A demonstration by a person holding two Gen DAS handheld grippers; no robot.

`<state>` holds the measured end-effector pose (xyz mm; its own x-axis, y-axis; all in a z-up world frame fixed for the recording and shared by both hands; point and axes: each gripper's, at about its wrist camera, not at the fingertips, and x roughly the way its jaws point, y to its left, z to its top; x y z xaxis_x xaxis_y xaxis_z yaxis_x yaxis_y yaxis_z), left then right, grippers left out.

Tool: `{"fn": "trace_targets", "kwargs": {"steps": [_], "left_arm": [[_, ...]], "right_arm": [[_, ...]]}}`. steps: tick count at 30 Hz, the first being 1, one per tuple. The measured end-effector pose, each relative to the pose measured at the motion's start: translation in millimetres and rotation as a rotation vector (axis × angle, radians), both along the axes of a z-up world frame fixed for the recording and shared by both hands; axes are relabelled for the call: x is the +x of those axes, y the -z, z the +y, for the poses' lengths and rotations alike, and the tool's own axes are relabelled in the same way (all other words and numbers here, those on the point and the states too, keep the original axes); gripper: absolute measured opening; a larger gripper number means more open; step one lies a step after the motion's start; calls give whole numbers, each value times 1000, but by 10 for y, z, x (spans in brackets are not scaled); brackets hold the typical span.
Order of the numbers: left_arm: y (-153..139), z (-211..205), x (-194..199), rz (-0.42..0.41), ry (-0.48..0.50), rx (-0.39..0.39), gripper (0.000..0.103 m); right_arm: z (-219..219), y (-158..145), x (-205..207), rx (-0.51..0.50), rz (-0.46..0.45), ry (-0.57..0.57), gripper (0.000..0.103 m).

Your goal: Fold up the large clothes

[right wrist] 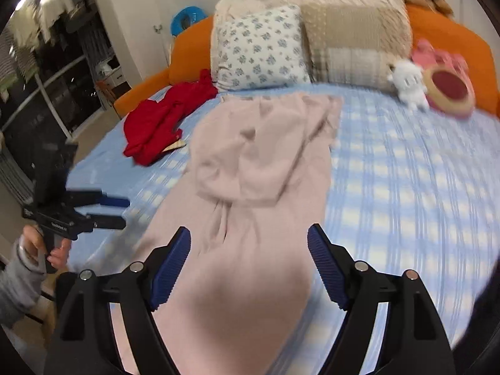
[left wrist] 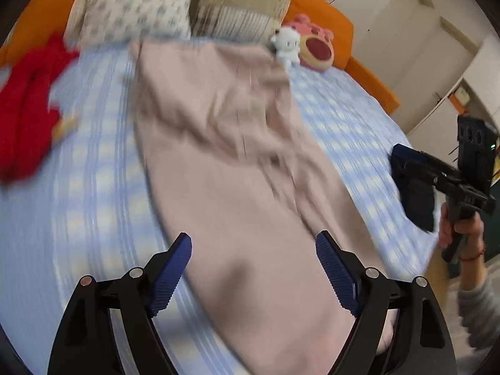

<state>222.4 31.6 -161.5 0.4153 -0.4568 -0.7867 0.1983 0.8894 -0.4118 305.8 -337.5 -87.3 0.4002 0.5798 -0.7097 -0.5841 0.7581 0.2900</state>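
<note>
A large pale pink garment point(left wrist: 237, 162) lies lengthwise on the blue checked bed point(left wrist: 93, 187), its far part folded back on itself point(right wrist: 262, 150). My left gripper point(left wrist: 253, 237) hovers over the near end of the garment, jaws wide apart and pads clear of the cloth. My right gripper point(right wrist: 249, 231) stands open the same way over the near end, with the pink garment point(right wrist: 243, 297) beneath it. In each view the other gripper shows at the bed's side edge, held by a hand: the right gripper point(left wrist: 409, 184) and the left gripper point(right wrist: 125, 212).
A crumpled red garment point(right wrist: 162, 122) lies at the bed's far left. Pillows point(right wrist: 262, 50) lean on the orange headboard point(right wrist: 190, 50). A white plush toy point(right wrist: 407, 82) and a pink plush toy point(right wrist: 447, 84) sit at the far right. White cupboards point(left wrist: 422, 47) stand beyond the bed.
</note>
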Motion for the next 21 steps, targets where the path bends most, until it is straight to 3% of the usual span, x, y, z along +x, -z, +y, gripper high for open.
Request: {"fn": "trace_targets", "kwargs": {"steps": [4,11,15,17,18,19,20,21], "left_arm": [[363,-60,-509,119,6,-45,84],[926,-185,-1081,329,19,-187,84],[1001,-216,-1142,335,17,-272,86],[1050,-217,-1140,354,10,-336,83],[1045,-211,-1150,352,13,-340,76],[1053,-214,-1158,349,16,-328,73],[1061,-193,-1170,348,11,-328,63],[1073,-140,-1186,353,-6,-349,47]], "right_arm": [[-309,383,-430,78,237,2,77],[-660,1073,-1021,90,493,63,76],[-741,1317,-1107,187,599,75,73],[-669,1371,-1122,234,636,46,53],[-589,1383,-1108,222,638,39,49],[-534,1370,-1115,193,620,29,35],[-471,1360,-1117,157,599,13,21],[-458,1365,-1114,156,598,11,16]]}}
